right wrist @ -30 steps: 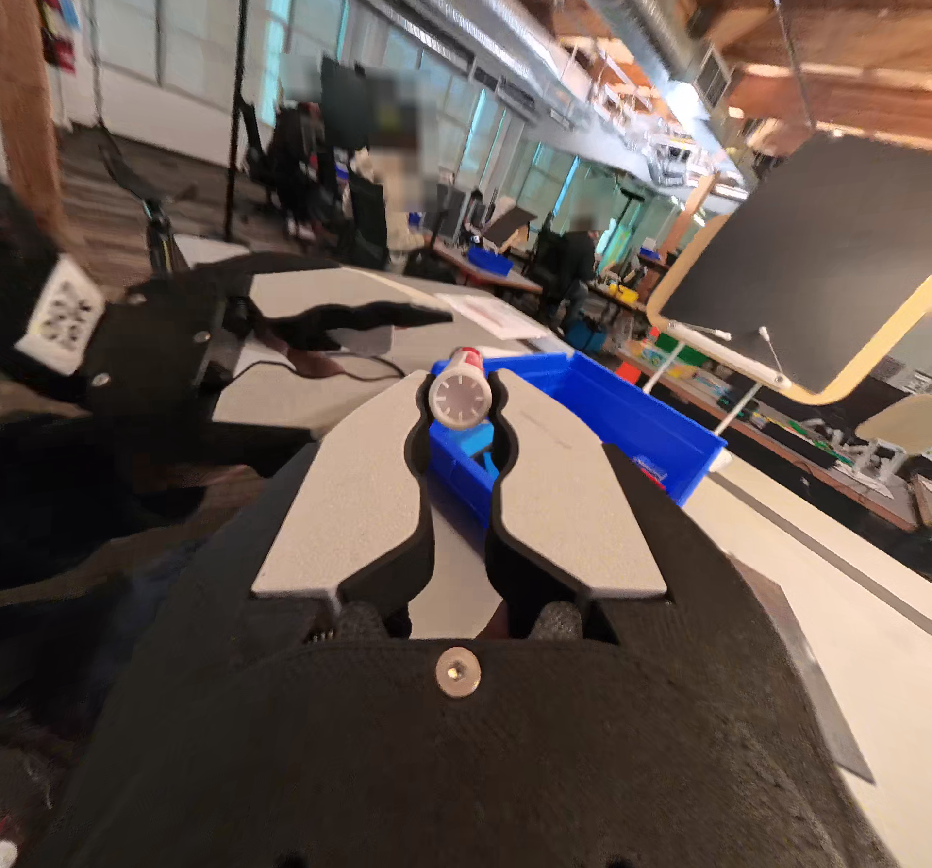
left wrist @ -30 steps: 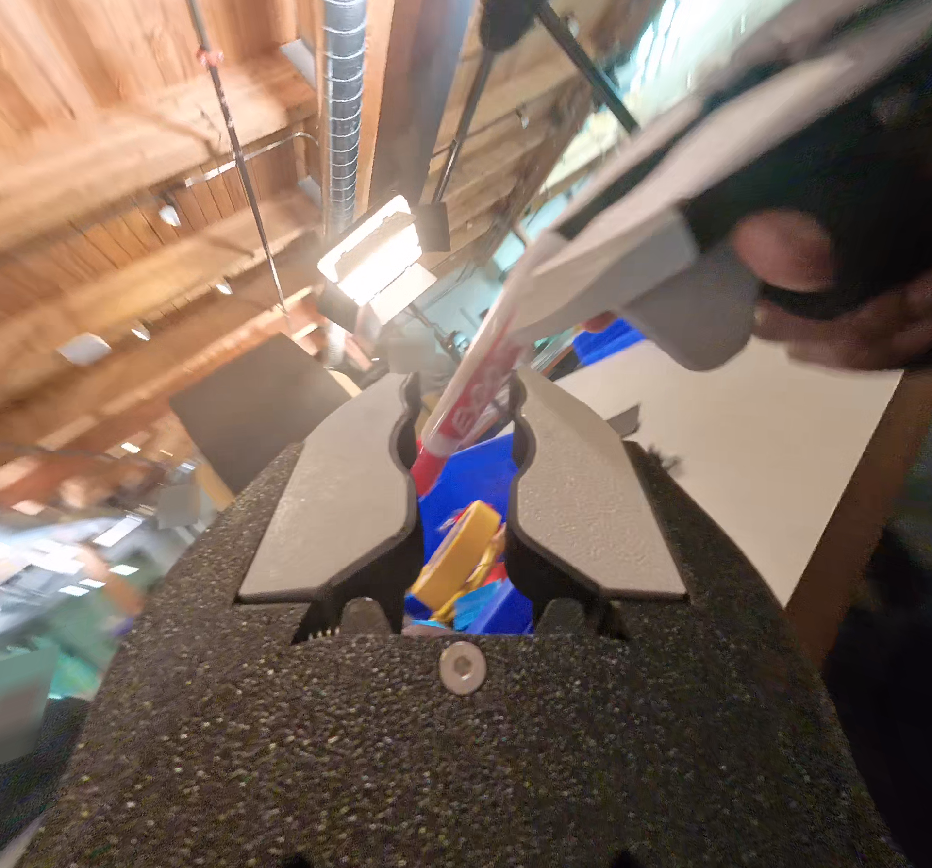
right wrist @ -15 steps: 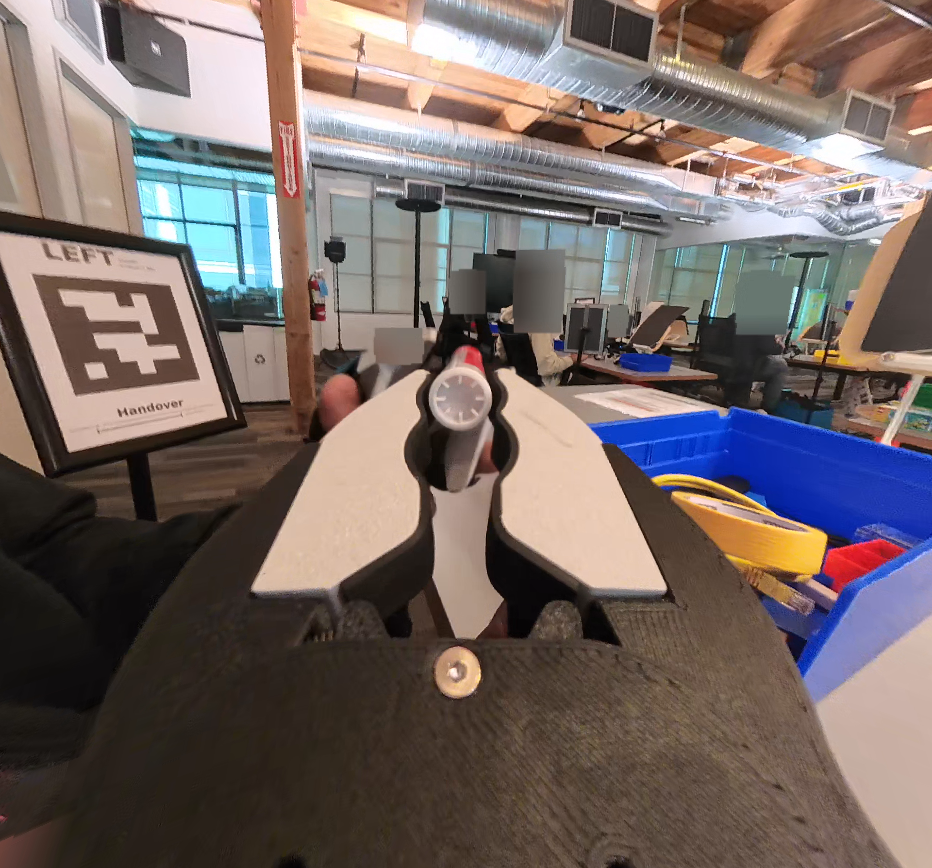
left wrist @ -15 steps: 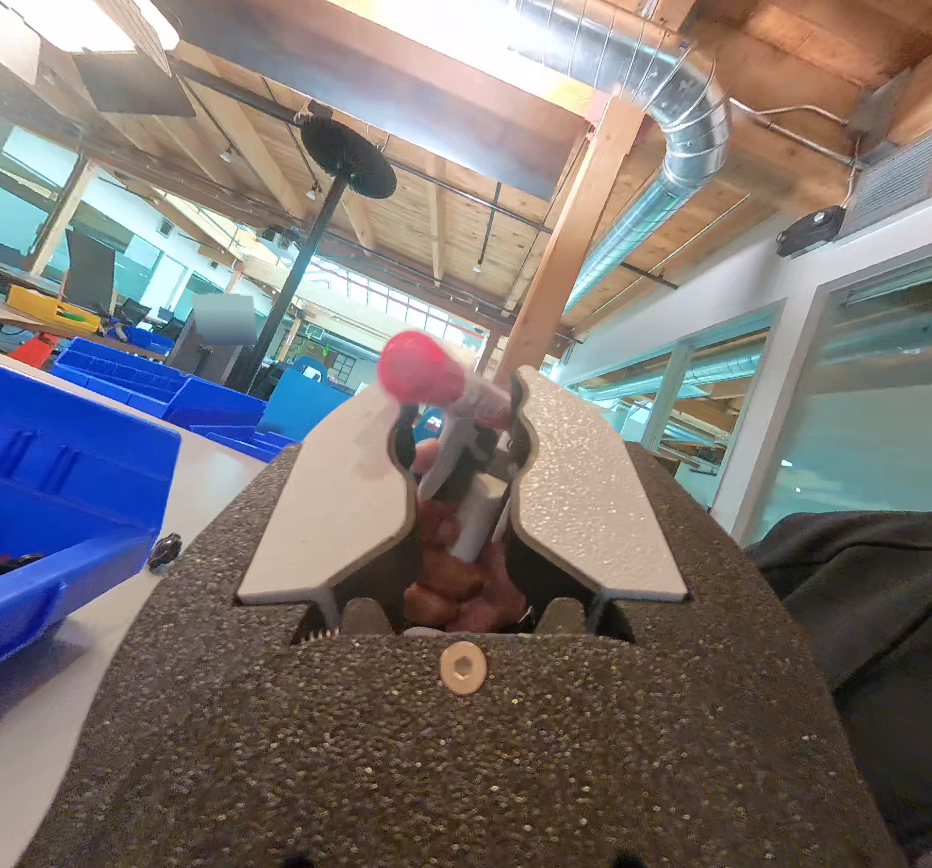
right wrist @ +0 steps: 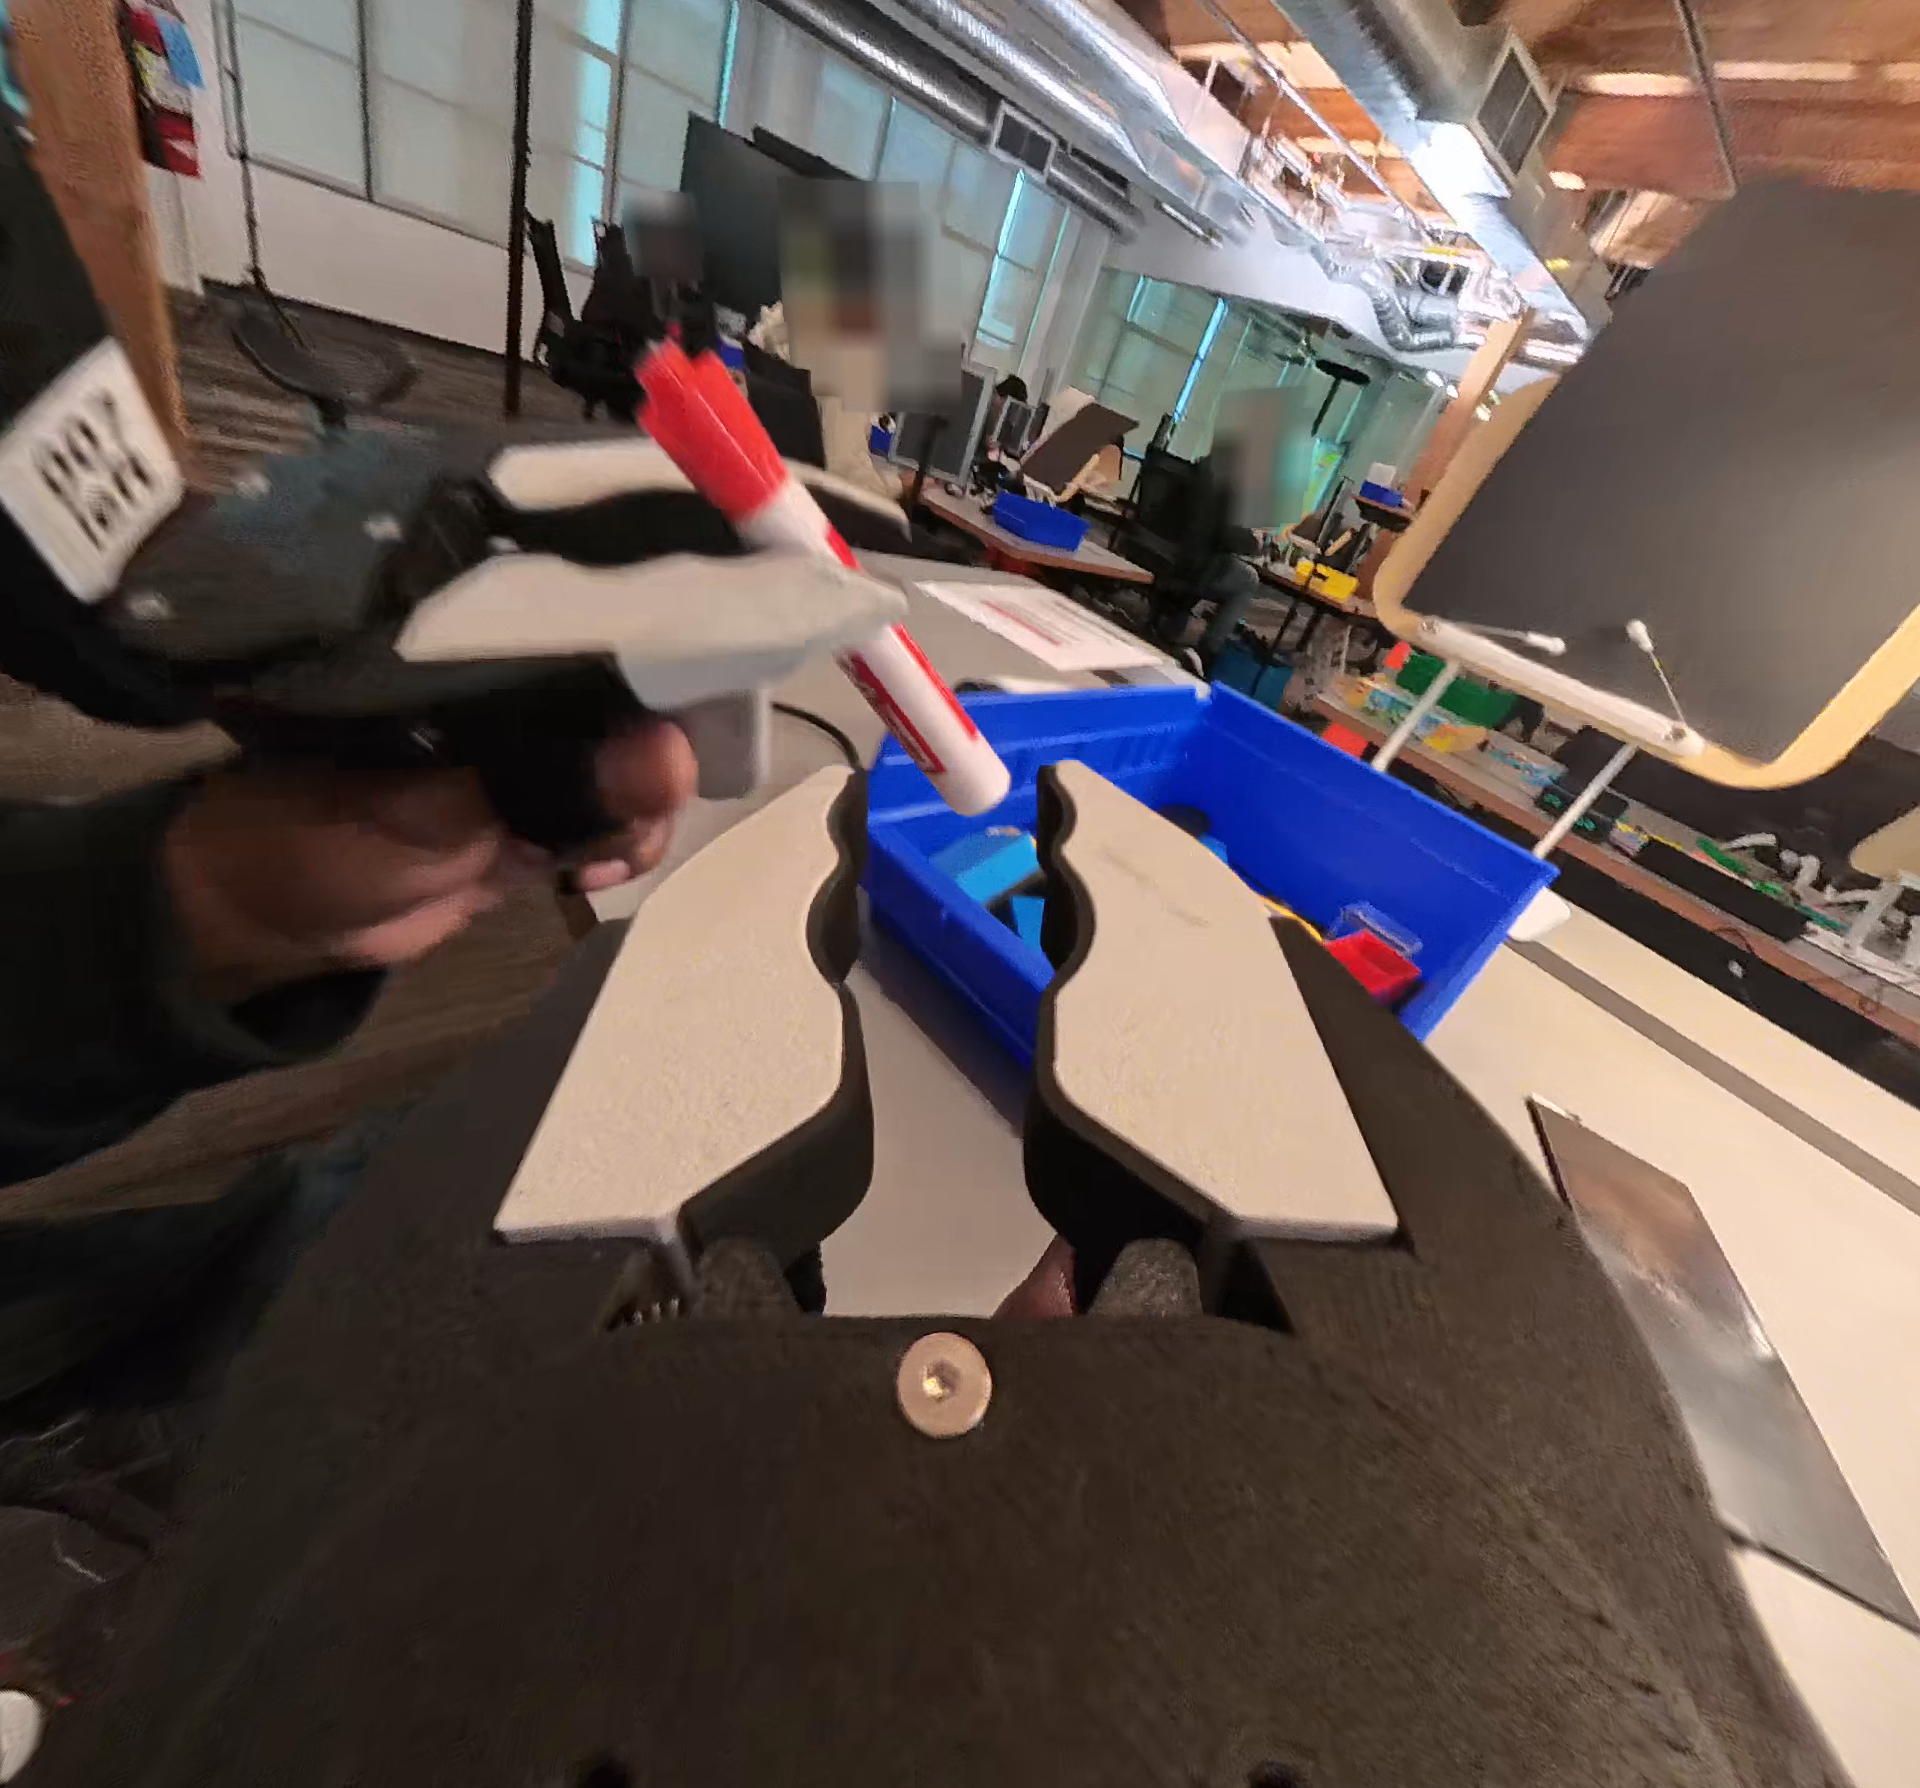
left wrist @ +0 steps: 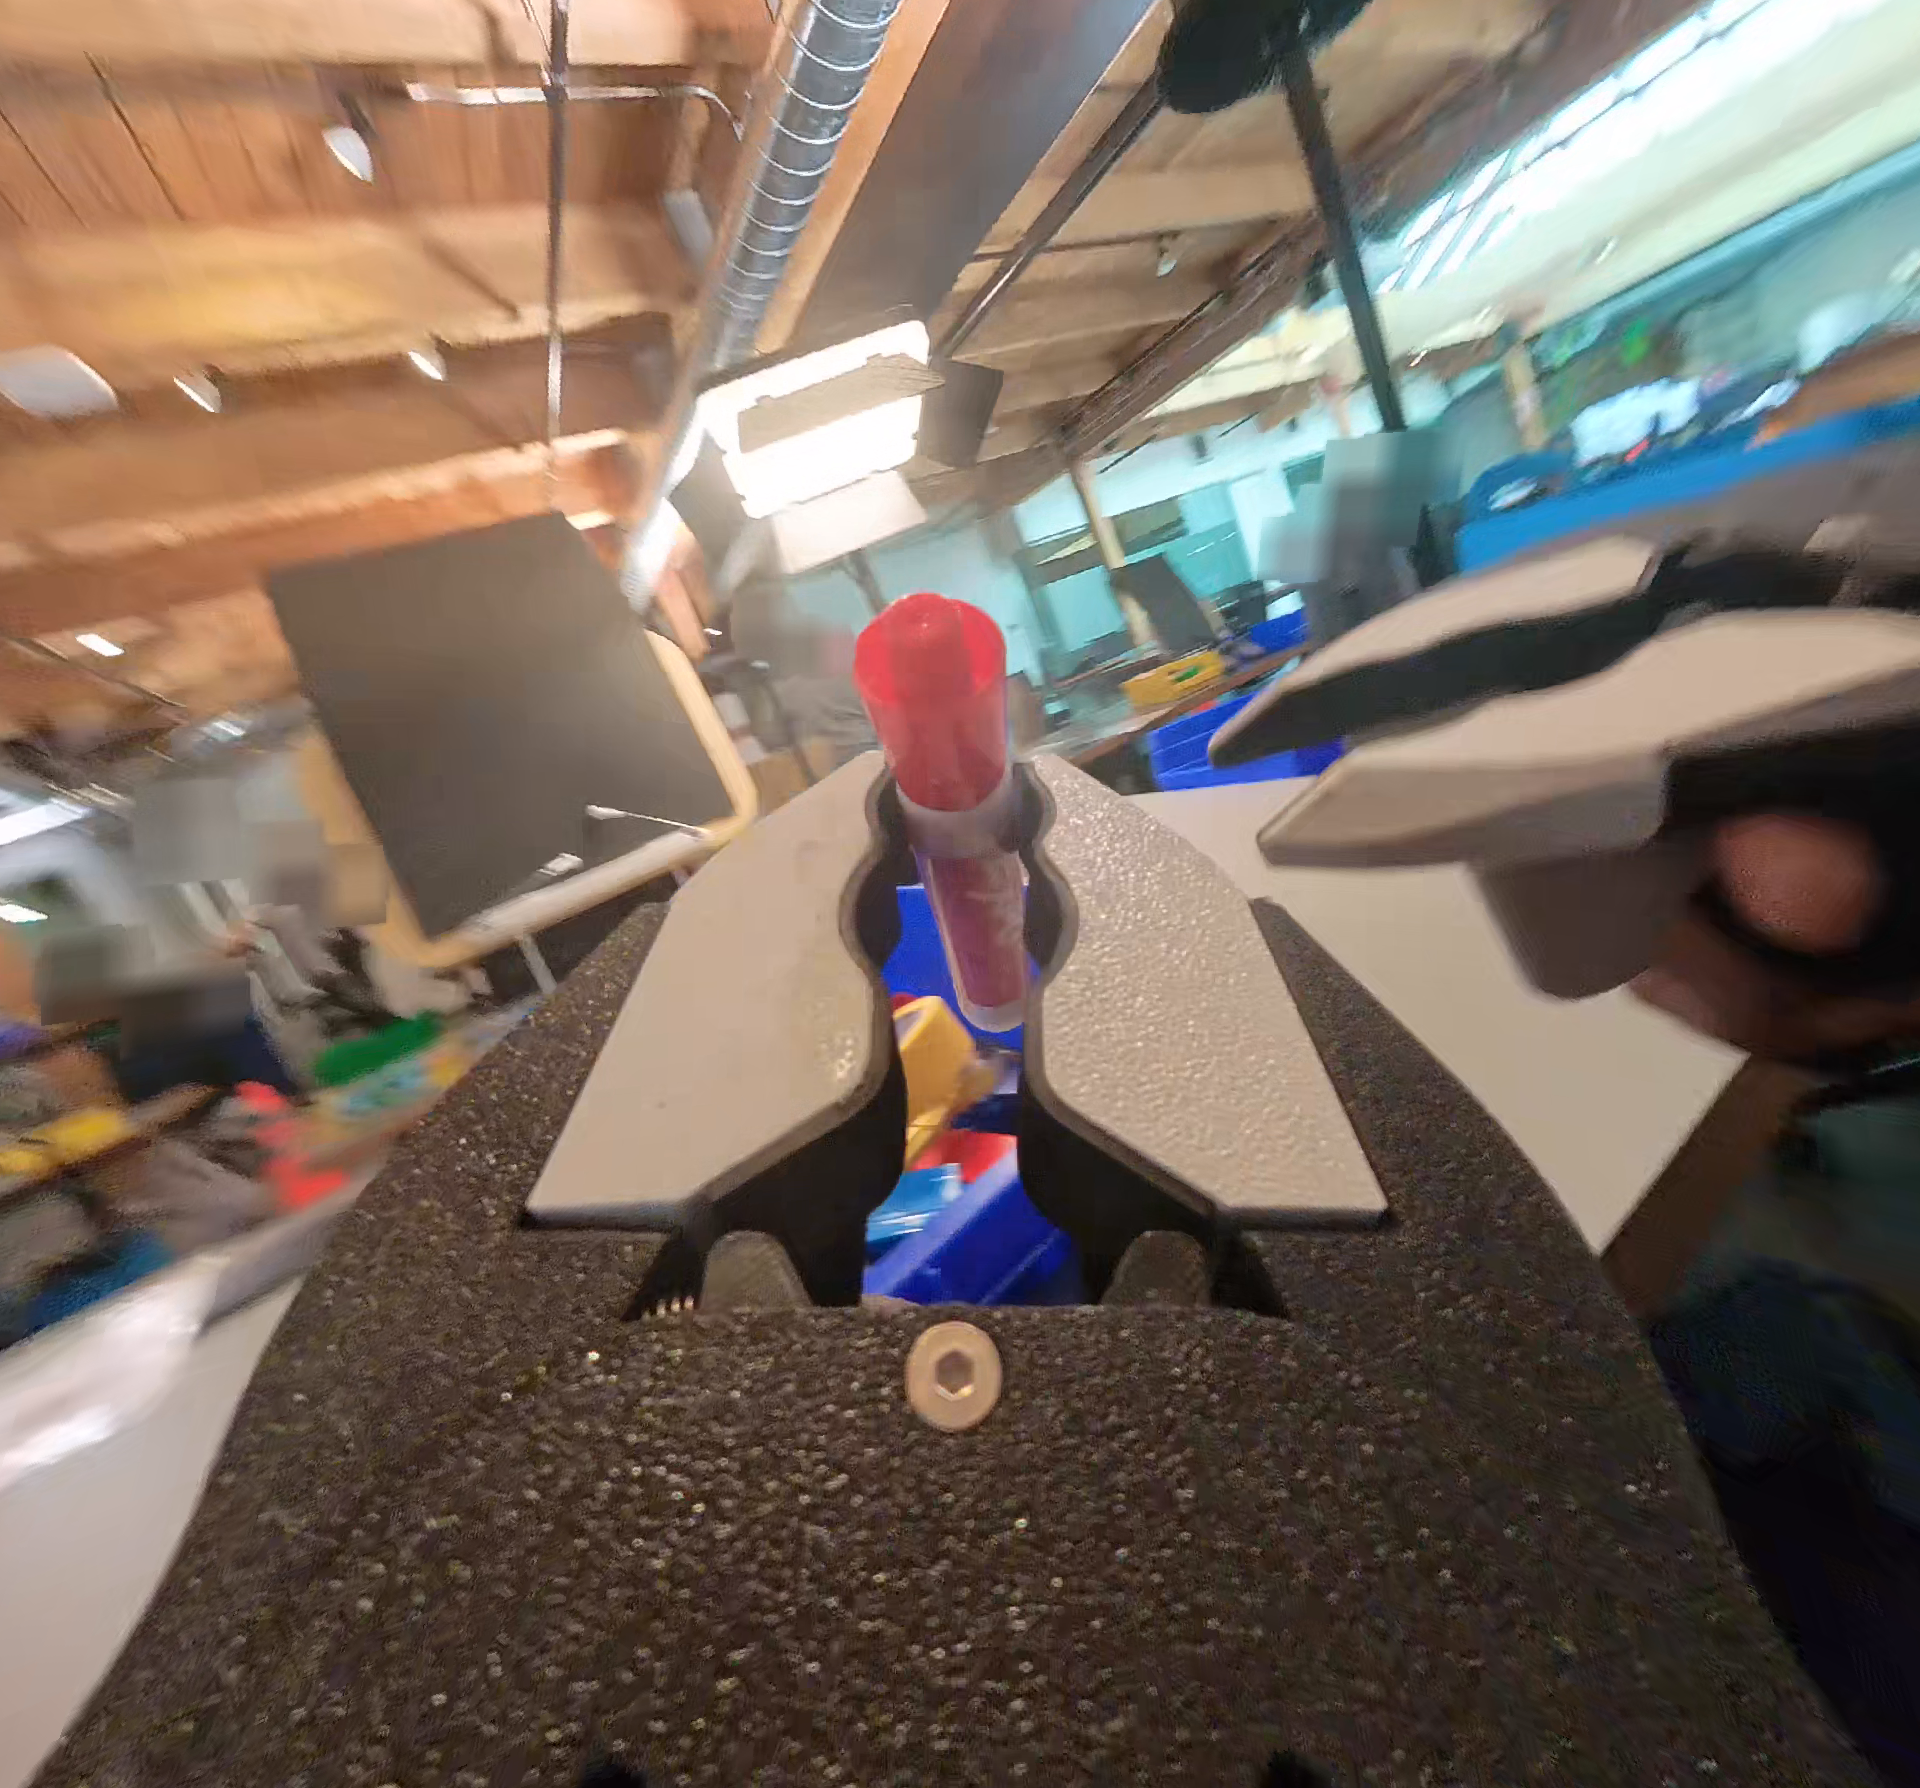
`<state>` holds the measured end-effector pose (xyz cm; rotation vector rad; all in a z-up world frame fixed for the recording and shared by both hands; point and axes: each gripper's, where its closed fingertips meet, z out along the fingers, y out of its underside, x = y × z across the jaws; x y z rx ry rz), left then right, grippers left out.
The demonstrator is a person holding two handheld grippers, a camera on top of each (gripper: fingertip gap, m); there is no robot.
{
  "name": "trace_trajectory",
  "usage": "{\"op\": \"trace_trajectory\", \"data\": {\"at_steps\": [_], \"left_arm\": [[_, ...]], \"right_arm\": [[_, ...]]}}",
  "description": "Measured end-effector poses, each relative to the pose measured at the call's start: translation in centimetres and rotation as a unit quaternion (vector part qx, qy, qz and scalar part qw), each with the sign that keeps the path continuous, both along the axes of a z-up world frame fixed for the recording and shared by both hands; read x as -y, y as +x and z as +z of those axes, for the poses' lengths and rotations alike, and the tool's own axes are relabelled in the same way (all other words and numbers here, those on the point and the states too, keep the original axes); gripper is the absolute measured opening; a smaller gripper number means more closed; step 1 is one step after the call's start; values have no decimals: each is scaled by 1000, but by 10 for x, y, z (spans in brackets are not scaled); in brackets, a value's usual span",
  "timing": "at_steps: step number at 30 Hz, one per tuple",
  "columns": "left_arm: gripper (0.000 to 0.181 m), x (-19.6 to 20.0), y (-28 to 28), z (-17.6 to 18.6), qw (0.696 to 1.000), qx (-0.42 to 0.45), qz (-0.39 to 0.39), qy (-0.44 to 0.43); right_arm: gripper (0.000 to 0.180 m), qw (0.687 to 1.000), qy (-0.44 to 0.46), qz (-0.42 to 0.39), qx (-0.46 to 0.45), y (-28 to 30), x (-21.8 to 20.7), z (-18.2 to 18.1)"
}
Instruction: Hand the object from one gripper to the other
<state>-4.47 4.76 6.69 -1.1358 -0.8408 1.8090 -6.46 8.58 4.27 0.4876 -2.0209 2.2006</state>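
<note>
Left gripper (left wrist: 954,808): jaws clenched on marker (left wrist: 940,782), grasp just below the red cap, near the jaw tips. Cap end up and away from the camera, white barrel running down between the fingers (left wrist: 748,990) toward the blue bin (left wrist: 977,1250). Same gripper in right wrist view (right wrist: 821,554): horizontal, pointing toward the bin from the left, marker (right wrist: 821,595) crossing the jaws on a diagonal, red cap up-left, white butt end down-right, hanging over the near-left corner of the bin (right wrist: 1226,772) without touching it. Hand (right wrist: 416,834) wrapped round the black handle below the gripper body, fingertips curled at the front of the grip, dark sleeve behind. Square coded tag on the gripper's rear block, far left of the bin.

Right gripper (right wrist: 948,793): jaws released, clear gap between the tips, nothing held. Pointing at the bin; marker's butt end just above and between the tips, apart from both fingers. In left wrist view (left wrist: 1278,782): reaching in from the right of the marker, horizontal, tips near the cap but not touching, jaws parted. Fingers of the holding hand (left wrist: 1787,917) on the trigger, motion-blurred.

Bin on pale surface (right wrist: 1662,1146), holding a yellow roll, blue and red pieces. Black board on a stand beyond the bin, to its right.
</note>
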Motion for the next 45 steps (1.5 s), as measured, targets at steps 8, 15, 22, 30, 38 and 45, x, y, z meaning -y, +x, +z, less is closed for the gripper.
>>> {"op": "trace_trajectory", "data": {"at_steps": [8,15,22,30,38,45], "left_arm": [[20,-22,-12,-13,991,33,52,-119],[20,-39,-20,-21,985,51,49,-156],[40,-36,-23,-24,997,47,-62,-27],[57,-38,-21,-20,865,12,-375,335],[42,-56,-20,-21,754,-5,-497,429],[29,-52,-14,-16,716,-33,-527,456]], "right_arm": [[33,999,-31,15,-39,41,-10,20],[21,995,-30,-27,-87,38,-4,14],[18,996,-79,-28,12,10,-12,35],[18,934,-131,137,304,-20,-31,55],[18,906,-114,181,366,-25,-28,50],[18,896,-101,202,383,-22,-26,47]]}}
